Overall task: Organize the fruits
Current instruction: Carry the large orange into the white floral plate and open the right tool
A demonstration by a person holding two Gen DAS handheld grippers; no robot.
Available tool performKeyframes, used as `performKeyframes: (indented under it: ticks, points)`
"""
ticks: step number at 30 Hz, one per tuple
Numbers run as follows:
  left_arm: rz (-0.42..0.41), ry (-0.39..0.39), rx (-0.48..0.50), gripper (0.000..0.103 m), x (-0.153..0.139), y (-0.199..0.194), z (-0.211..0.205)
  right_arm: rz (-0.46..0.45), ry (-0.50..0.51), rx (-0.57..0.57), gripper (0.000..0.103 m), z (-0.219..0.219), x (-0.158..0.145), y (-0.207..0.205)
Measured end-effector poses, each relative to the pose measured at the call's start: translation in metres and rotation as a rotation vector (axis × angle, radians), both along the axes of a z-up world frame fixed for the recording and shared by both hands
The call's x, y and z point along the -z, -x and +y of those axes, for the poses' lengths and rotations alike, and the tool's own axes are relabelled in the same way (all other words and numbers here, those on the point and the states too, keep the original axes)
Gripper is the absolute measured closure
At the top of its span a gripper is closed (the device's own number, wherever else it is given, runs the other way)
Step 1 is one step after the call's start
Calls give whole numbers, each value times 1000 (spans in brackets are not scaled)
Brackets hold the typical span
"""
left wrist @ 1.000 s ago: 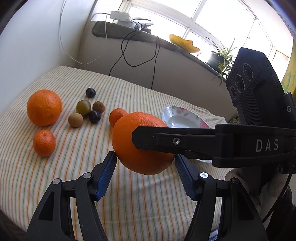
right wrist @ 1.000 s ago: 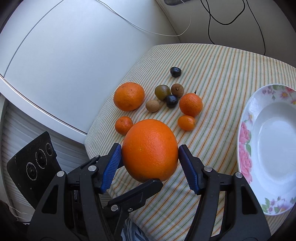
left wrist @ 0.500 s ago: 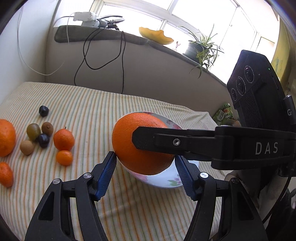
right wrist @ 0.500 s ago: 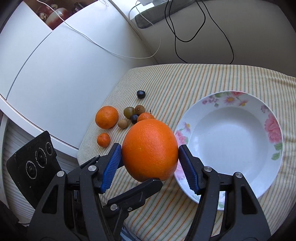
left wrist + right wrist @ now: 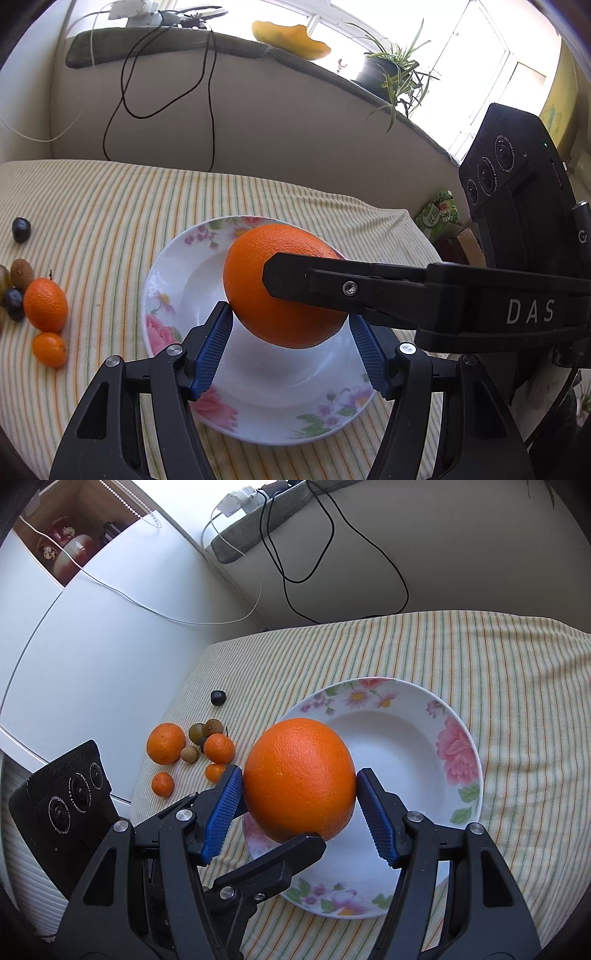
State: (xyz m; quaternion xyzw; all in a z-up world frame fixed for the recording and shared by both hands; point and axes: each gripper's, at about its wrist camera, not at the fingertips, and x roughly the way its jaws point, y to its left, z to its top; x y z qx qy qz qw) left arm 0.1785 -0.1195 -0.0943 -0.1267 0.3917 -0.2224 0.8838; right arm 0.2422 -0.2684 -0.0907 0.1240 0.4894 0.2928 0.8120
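Both grippers clamp one large orange (image 5: 284,284) above the flowered plate (image 5: 166,280): the left gripper (image 5: 291,354) and the right gripper (image 5: 300,812) each press blue pads on its sides. Only the left view shows the potted plant (image 5: 391,74); only the right view shows the whole group of small fruits (image 5: 192,746) on the striped cloth (image 5: 498,664), left of the plate.

**Large orange held over the floral plate**

The left gripper (image 5: 291,334) and the right gripper (image 5: 295,291), reaching in from the right, both clamp a large orange (image 5: 258,291) above a floral plate (image 5: 162,288) on the striped table (image 5: 110,206). Near the table's left edge lie a mandarin (image 5: 45,304), a kumquat (image 5: 49,349) and small dark fruits (image 5: 21,229).
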Motion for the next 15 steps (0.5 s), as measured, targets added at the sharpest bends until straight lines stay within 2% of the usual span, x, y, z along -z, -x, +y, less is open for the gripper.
performKeyframes:
  ticks: [7, 12, 15]
  points:
    - [-7, -42, 5, 38, 1, -11, -14, -1, 5, 23, 36, -12, 4, -10]
    - [2, -53, 9, 38, 5, -14, -16, -8, 47, 32, 36, -10, 8, -13]
    - [-44, -73, 5, 40, -2, -12, -17, 4, 47, 37, 36, -10, 12, -15]
